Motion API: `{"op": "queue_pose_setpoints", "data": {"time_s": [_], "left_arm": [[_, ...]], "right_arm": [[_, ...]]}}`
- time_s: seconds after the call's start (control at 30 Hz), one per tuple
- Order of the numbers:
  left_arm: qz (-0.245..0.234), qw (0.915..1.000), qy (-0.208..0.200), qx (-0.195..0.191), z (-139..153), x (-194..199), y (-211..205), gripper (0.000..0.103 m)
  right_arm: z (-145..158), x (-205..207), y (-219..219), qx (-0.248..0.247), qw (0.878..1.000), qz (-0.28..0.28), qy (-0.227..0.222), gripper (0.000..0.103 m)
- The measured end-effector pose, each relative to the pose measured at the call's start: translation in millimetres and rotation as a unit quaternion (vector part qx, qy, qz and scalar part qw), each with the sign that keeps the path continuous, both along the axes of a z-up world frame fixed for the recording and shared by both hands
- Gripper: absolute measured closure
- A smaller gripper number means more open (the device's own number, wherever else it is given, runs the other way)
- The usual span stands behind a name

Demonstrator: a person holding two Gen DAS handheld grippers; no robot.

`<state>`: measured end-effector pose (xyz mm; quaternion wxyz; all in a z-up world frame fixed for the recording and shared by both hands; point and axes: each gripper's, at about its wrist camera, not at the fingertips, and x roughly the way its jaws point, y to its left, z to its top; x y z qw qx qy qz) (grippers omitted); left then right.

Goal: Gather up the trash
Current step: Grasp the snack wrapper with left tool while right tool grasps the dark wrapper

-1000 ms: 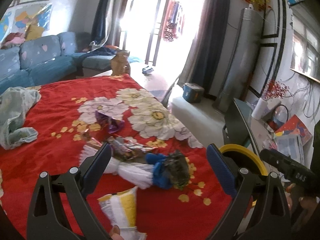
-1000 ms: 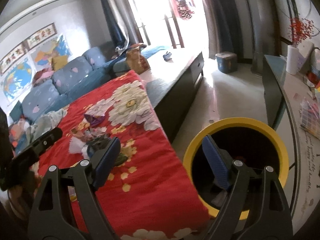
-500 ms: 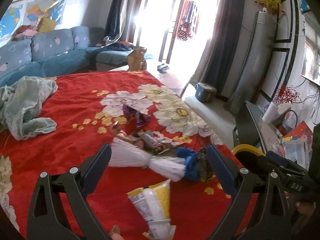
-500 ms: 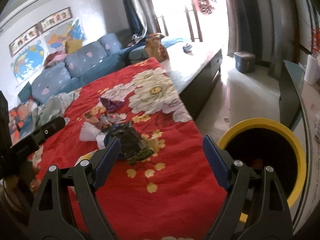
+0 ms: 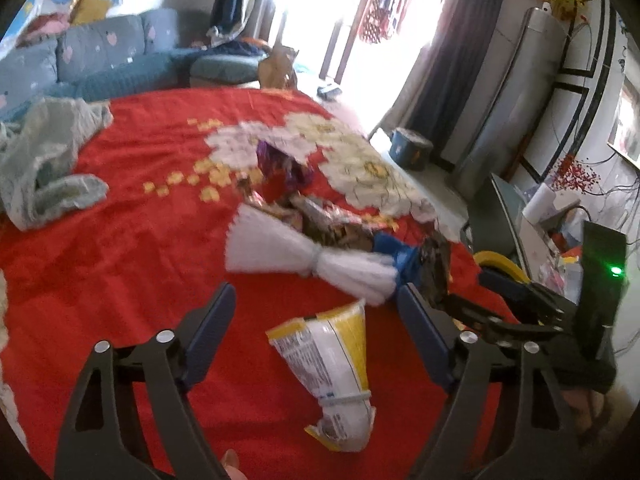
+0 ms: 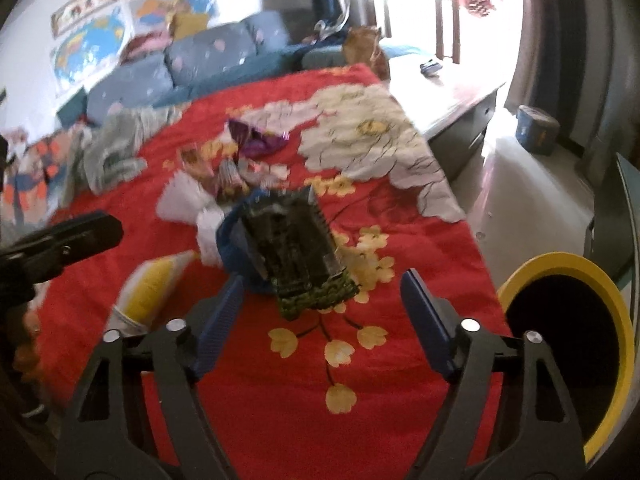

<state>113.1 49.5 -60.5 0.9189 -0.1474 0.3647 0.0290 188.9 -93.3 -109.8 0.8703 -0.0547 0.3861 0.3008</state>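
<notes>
Trash lies on a red flowered cloth (image 5: 120, 240). A yellow-and-white snack bag (image 5: 332, 360) lies between the fingers of my open, empty left gripper (image 5: 316, 332). Beyond it lie a white tied bundle (image 5: 288, 252), a blue piece (image 5: 394, 256), foil wrappers (image 5: 320, 216) and a purple wrapper (image 5: 280, 164). My right gripper (image 6: 320, 312) is open and empty, just short of a dark green packet (image 6: 296, 248) lying on the blue piece (image 6: 230, 248). The yellow-rimmed bin (image 6: 560, 320) stands off the cloth's right edge. The yellow bag (image 6: 152, 284) shows at left.
A pale green garment (image 5: 44, 160) lies at the cloth's left. A blue sofa (image 5: 100, 60) stands behind. A low table (image 6: 452, 84) and bright doorway are beyond the cloth. A desk with clutter (image 5: 560, 232) is at right.
Both grippers have moved in and down toward the trash. The right one swung left from over the bin to the dark green packet. The left one now frames the yellow bag.
</notes>
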Motion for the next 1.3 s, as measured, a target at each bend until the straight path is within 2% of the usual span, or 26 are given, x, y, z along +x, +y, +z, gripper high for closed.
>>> {"op": "queue_pose_setpoints", "data": {"time_s": [0.13, 0.2, 0.4, 0.5, 0.57, 0.83, 1.13, 1.3], "left_arm": [[-0.017, 0.9995, 0.026, -0.009, -15, 4, -7, 0.028], [-0.022, 0.9989, 0.038, -0.015, -22, 6, -9, 0.029], [-0.019, 0.9976, 0.066, -0.006, -43, 8, -19, 0.037], [-0.016, 0.9977, 0.065, 0.004, -44, 8, -20, 0.044], [-0.009, 0.9978, 0.066, 0.010, -44, 7, -19, 0.053], [-0.008, 0.9983, 0.058, 0.009, -41, 6, -17, 0.061], [-0.003, 0.9999, 0.015, 0.005, -13, 0, -13, 0.062], [-0.025, 0.9996, -0.016, 0.005, 4, -6, -24, 0.062]], "right_arm": [[-15, 8, 10, -0.017, 0.999, 0.019, 0.021, 0.047], [-20, 9, 13, -0.020, 0.999, 0.025, 0.030, 0.067], [-21, 4, 7, -0.008, 0.999, 0.026, 0.035, 0.077], [-21, 4, -1, 0.011, 0.999, 0.015, 0.046, 0.079], [-20, 3, -6, 0.018, 0.999, 0.009, 0.049, 0.080], [-14, -4, -17, 0.037, 0.998, -0.003, 0.052, 0.081], [1, -8, -34, 0.051, 0.998, -0.013, 0.041, 0.082], [9, -10, -43, 0.060, 0.997, -0.019, 0.037, 0.082]]}}
